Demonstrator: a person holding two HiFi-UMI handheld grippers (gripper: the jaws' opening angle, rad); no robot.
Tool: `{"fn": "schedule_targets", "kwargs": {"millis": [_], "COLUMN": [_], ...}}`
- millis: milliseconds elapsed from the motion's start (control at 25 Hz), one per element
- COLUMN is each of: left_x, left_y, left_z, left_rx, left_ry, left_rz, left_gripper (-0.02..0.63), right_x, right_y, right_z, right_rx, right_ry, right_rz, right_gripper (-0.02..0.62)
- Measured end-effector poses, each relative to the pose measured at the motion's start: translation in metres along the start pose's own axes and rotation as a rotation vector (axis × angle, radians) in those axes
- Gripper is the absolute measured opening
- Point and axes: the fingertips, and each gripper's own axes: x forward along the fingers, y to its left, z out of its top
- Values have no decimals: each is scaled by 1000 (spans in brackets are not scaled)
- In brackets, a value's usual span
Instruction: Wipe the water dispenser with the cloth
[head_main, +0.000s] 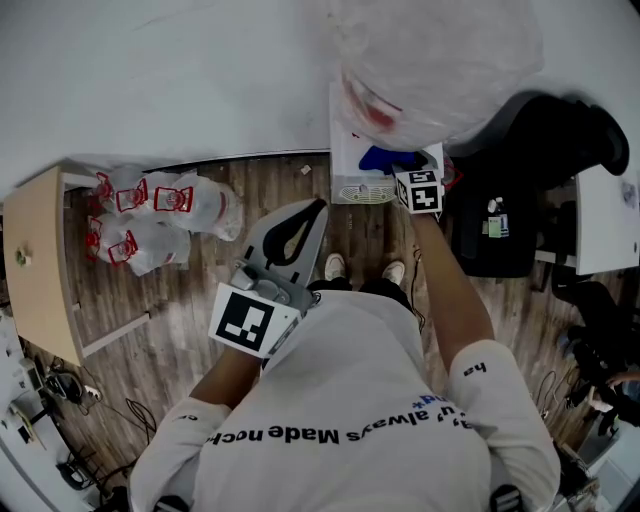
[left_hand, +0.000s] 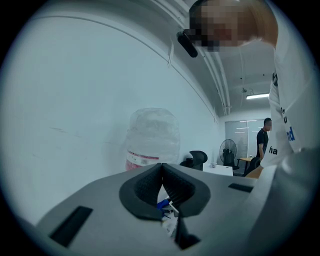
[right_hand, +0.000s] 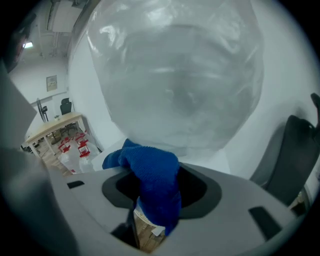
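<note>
The white water dispenser (head_main: 360, 165) stands against the wall, with a big plastic-wrapped water bottle (head_main: 435, 60) on top. My right gripper (head_main: 408, 168) is shut on a blue cloth (head_main: 385, 158) and holds it against the dispenser's top, just below the bottle (right_hand: 175, 75). In the right gripper view the blue cloth (right_hand: 152, 182) is bunched between the jaws. My left gripper (head_main: 305, 222) hangs back in front of the person's chest, jaws shut and nothing in them. The left gripper view shows the bottle (left_hand: 152, 140) further off beyond the closed jaws.
Several empty clear jugs with red handles (head_main: 150, 220) lie on the wood floor at the left, beside a wooden table (head_main: 40, 265). A black office chair (head_main: 520, 190) stands right of the dispenser. A person (left_hand: 262, 137) stands far off in the room.
</note>
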Motion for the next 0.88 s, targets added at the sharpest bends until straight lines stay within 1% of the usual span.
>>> {"fn": "schedule_targets", "kwargs": {"millis": [80,160,320,400,560,880], "left_x": [1,2,4,5,4,0], "left_y": [2,3,4,2,-4,-6], "left_z": [0,-2,-3,-3,-2,-3], "left_rx": [0,-2,-3,-5,-4,-5], "left_ry": [3,8,6,3,-1,-1], "left_rz": [5,9,10,6,-4,-1], "left_gripper": [18,19,18,18,19,19], "right_x": [4,7,10,10,4,-8], "right_y": [1,3,10,12,14,18], "right_z": [-1,-3,-5,-5,-9,-22], "right_rx": [19,32,11,7,0,-7], "right_ry": [0,5,41,53,47,45], "right_rz": [24,50,95,107,99,86], "right_gripper": [196,183,116,103,87,82]}}
